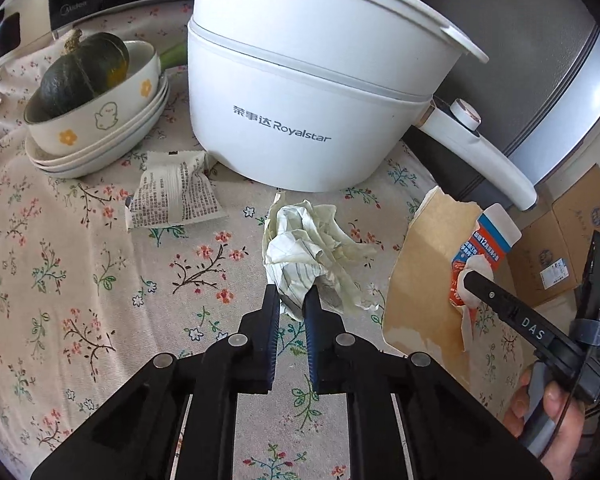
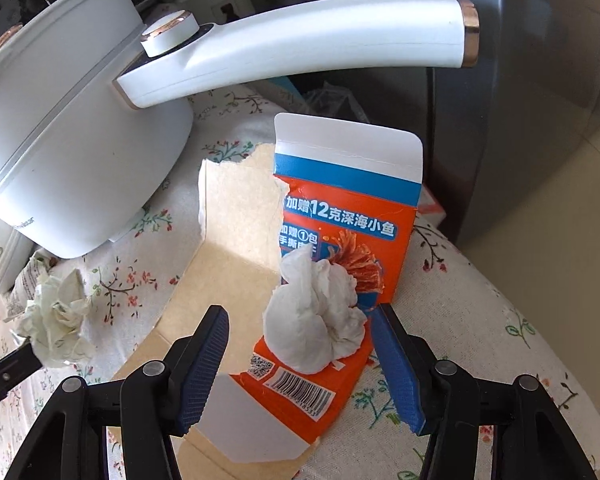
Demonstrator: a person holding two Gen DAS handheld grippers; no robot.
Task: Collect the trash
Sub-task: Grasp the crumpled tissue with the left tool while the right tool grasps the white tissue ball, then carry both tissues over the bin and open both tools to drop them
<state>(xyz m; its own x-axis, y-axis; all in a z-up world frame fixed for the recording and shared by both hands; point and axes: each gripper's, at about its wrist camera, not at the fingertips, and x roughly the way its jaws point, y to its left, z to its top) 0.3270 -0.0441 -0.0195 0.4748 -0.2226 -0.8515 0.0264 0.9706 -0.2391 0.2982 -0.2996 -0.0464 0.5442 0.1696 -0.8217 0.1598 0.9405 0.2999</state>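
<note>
A crumpled pale paper wad lies on the floral tablecloth in front of the white pot. My left gripper is shut on its near edge; the wad also shows in the right wrist view. My right gripper is open, its fingers either side of a white crumpled tissue that rests on a torn orange and blue snack carton. In the left wrist view the right gripper is at the carton. A printed snack wrapper lies left of the wad.
A white Royalstar electric pot stands at the back, its long handle above the carton. Stacked dishes with a green squash sit at left. Brown torn cardboard lies under the carton. The table edge and a grey appliance are at right.
</note>
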